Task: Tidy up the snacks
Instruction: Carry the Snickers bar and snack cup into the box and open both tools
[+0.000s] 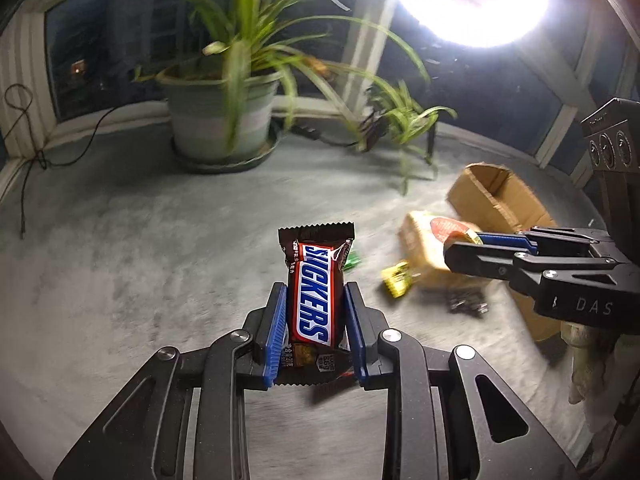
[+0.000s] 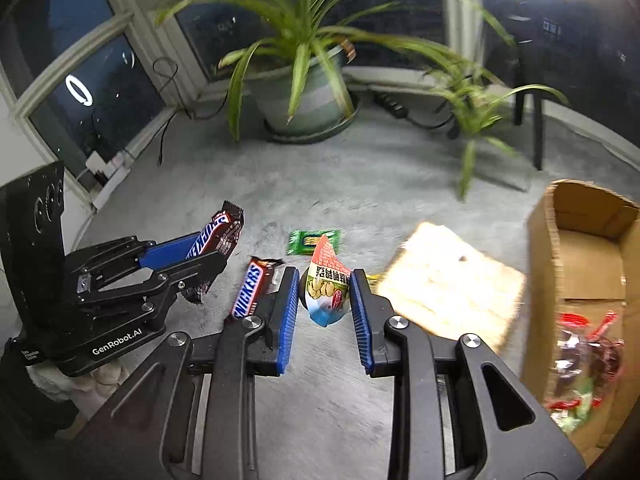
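Left hand-held gripper [image 1: 316, 316] clamped on one Snickers bar [image 1: 314, 296]. Right hand-held gripper [image 2: 325, 300] grips one peanut packet [image 2: 328, 292]. Second Snickers bar [image 2: 250, 290] on floor, just left. One cardboard box [image 2: 580, 240] right.

The left tool [image 1: 316, 320] clamps a Snickers bar [image 1: 314, 300] upright between its blue pads. To the right, the right tool [image 1: 466, 246] grips a red-topped packet [image 1: 450, 228] above a tan pouch [image 1: 422, 248], near an open cardboard box [image 1: 500, 196].
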`<state>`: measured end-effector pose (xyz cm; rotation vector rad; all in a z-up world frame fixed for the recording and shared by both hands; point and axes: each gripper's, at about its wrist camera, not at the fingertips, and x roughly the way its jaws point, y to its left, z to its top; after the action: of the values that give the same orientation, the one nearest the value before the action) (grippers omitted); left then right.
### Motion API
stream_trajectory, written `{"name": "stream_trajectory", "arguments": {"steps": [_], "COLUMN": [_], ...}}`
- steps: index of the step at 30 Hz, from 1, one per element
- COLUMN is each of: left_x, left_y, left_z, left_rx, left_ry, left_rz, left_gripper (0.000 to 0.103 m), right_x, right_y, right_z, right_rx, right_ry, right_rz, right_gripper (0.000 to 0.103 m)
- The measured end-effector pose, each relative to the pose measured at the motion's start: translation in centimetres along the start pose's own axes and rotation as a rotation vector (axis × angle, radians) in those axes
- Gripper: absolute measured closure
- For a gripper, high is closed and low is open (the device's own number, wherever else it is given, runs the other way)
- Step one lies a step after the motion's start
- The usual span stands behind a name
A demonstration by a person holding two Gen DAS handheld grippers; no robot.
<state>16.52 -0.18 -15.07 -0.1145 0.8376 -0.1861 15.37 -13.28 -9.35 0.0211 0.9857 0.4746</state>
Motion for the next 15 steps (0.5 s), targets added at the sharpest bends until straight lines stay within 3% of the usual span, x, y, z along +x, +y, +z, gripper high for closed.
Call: {"name": "stream_trajectory", "arguments": {"steps": [15], "left_x": [0.4], "left_y": [-11.4], "left_z": [1.9], "left_rx": [0.079], "left_ry": [-0.056], "left_rz": [-0.167], "left_gripper": [0.076], "right_x": [-7.7], "right_y": [-11.6], "right_z": [-0.5], "right_rx": [0.063], "right_ry": [-0.074], "right_rz": [-0.126], "right_gripper": [0.076]}}
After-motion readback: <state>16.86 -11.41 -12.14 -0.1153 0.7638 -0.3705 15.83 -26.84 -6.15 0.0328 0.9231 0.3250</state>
